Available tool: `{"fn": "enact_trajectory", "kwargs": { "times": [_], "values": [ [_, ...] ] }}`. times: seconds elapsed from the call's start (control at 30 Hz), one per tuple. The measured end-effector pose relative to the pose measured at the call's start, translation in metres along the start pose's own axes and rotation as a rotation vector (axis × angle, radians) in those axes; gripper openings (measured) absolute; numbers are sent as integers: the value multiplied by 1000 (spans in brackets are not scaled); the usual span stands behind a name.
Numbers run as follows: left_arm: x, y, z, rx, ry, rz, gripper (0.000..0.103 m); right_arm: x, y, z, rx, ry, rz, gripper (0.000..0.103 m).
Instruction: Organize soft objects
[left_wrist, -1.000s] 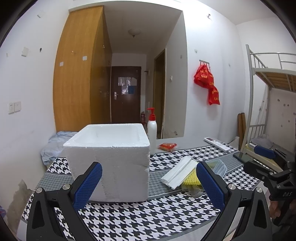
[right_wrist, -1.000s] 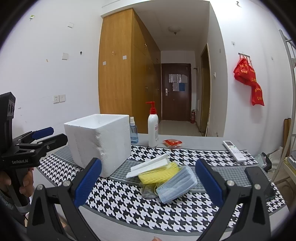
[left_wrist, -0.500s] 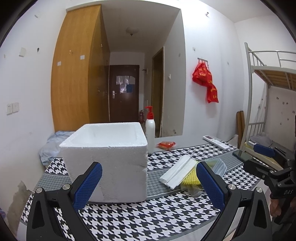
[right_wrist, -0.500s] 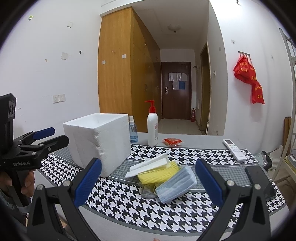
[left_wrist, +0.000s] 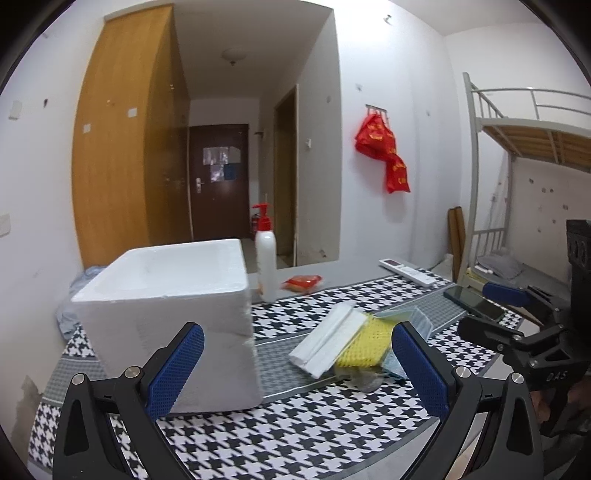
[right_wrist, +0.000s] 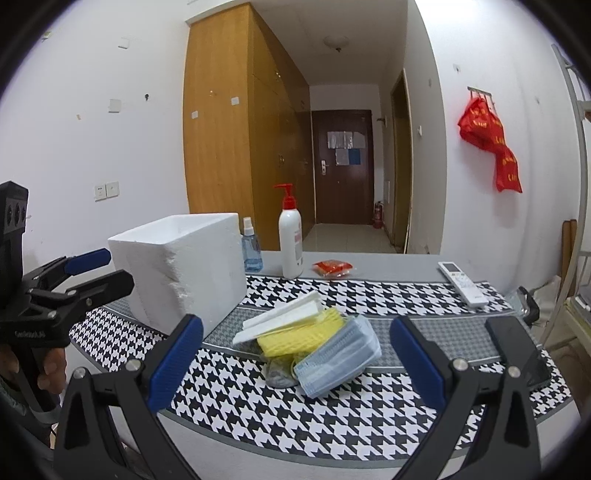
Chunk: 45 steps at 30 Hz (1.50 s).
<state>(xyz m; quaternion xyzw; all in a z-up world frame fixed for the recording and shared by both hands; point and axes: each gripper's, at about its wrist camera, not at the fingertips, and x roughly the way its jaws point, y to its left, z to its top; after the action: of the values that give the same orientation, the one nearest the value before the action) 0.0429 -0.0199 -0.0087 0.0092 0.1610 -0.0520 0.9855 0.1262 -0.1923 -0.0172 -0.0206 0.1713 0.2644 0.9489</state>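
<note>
white foam box (right_wrist: 181, 269), yellow sponge (right_wrist: 299, 334), houndstooth cloth (right_wrist: 236, 391)

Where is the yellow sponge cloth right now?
In the right wrist view the yellow sponge cloth lies mid-table in the pile of soft things, under the white foam sheets and against the blue face masks, right of the white foam box.

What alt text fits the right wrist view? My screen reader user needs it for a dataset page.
The open right hand-held gripper faces a pile on a houndstooth tablecloth: white folded cloths, a yellow mesh sponge and a pack of blue face masks. A white foam box stands left; the left hand-held gripper hangs open beside it.
</note>
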Motion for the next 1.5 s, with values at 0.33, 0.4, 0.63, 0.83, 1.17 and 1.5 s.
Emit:
{"fn": "enact_trajectory", "kwargs": {
  "times": [0.33,0.4,0.63,0.83,1.17,1.5],
  "values": [
    [28,-14,4,30,38,-53,102,10,-18,-4,36,30,-41,102],
    [33,-16,5,31,48,-71,102,11,-20,-5,42,35,-43,102],
    [50,-28,8,61,68,-117,102,15,-31,-7,58,46,-65,102],
    [70,-34,10,79,112,-137,102,17,-41,-11,73,52,-80,102],
    [100,-44,10,89,186,-148,102,23,-53,-14,90,61,-78,102],
    [135,-48,11,96,242,-116,98,38,-66,-20,118,96,-57,102]
  ]
}}
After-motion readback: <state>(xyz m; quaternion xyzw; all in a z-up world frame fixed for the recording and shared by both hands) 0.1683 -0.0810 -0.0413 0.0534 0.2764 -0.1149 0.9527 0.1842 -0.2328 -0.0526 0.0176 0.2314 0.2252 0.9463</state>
